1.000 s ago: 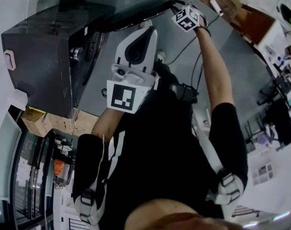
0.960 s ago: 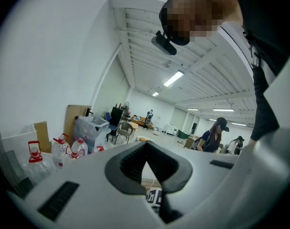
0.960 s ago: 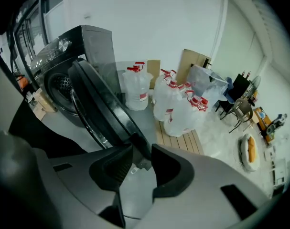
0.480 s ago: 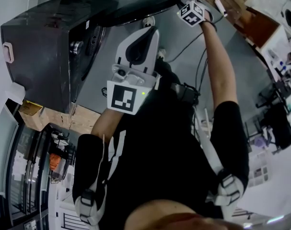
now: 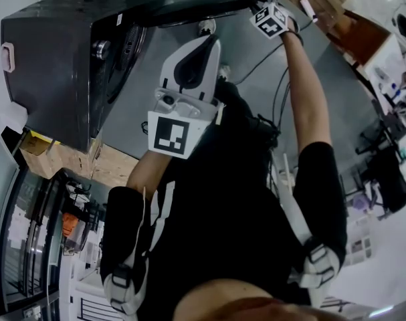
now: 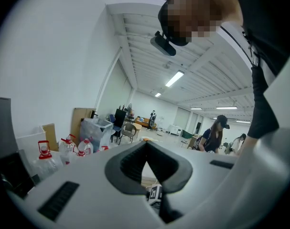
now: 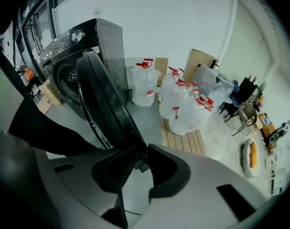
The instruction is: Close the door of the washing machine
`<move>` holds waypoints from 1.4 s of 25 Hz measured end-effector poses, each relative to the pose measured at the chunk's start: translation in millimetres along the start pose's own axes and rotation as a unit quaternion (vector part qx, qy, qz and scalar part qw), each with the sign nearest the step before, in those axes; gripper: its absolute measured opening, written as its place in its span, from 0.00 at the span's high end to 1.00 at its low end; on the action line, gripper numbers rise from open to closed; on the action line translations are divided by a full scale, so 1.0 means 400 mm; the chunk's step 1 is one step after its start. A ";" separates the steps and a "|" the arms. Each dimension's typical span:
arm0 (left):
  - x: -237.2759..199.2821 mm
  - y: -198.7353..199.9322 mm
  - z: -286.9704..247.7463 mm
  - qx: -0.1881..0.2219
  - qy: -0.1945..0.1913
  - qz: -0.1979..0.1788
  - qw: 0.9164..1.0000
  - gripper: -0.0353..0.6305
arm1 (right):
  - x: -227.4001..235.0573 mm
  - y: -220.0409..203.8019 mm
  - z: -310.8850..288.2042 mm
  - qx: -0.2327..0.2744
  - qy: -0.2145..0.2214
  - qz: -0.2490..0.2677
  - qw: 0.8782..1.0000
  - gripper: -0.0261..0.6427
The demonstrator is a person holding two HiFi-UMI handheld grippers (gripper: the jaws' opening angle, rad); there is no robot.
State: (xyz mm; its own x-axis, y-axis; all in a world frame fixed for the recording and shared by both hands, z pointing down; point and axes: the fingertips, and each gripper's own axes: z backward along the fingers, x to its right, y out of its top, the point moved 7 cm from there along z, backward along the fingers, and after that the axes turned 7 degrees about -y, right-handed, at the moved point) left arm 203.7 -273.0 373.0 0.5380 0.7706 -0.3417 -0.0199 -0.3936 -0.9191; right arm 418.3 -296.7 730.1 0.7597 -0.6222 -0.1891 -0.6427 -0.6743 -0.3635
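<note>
Standing open, the round door point(image 5: 196, 11) of the dark washing machine point(image 5: 62, 65) reaches out from the front of the machine to the right gripper point(image 5: 261, 7), which meets it at its free edge near the top of the head view. The person's right arm point(image 5: 303, 105) is stretched out to that place.

In the right gripper view the door point(image 7: 104, 104) comes from the drum opening point(image 7: 68, 82) of the washing machine point(image 7: 87, 37) down to the right gripper point(image 7: 139, 151), and its dark rim goes in between the two jaws. These jaws have just been closing, and they now grip the rim of the door, one pad on each side of it. Below the rim, the grey floor point(image 7: 149, 116) shows through the gap that stays between the jaws.

Behind the door, large water bottles point(image 7: 144, 82) with red caps and full plastic bags point(image 7: 187, 109) stand near the white wall; the bags lie on a wooden pallet point(image 7: 183, 140).

The left gripper point(image 5: 204, 45) is held in front of the person's chest, well apart from the door and from the machine. In its own view the left gripper point(image 6: 146, 144) has its jaws closed, tip against tip, with nothing between them, and it looks into a long room with ceiling lights point(image 6: 175, 78).
</note>
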 end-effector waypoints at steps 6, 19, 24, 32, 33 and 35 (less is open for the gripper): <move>0.080 -0.028 0.089 0.010 0.004 0.004 1.000 0.94 | -0.105 -0.076 0.050 -0.007 0.000 -0.002 1.000 0.86; 0.296 -0.129 0.294 0.038 0.033 -0.024 0.998 0.94 | -0.391 -0.219 0.148 0.013 0.022 0.027 0.999 0.88; 0.327 -0.168 0.392 0.044 0.058 -0.023 0.997 0.94 | -0.500 -0.257 0.158 0.008 0.037 0.037 0.999 0.88; 0.330 -0.190 0.550 0.055 0.095 -0.020 0.994 0.94 | -0.669 -0.252 0.199 0.007 0.047 0.013 0.999 0.88; 0.323 -0.193 0.571 0.055 0.099 -0.019 0.993 0.94 | -0.693 -0.251 0.202 0.006 0.044 0.007 0.999 0.88; 0.307 -0.200 0.610 0.053 0.103 -0.017 0.993 0.94 | -0.741 -0.248 0.208 0.002 0.036 -0.012 0.999 0.88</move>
State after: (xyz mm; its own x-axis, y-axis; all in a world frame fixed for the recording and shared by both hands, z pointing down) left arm 65.7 -24.6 356.7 0.7005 0.6593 -0.2733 -0.0822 -0.3058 -0.9485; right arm 265.2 -12.2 746.4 0.7655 -0.6332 -0.1146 -0.6242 -0.6874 -0.3712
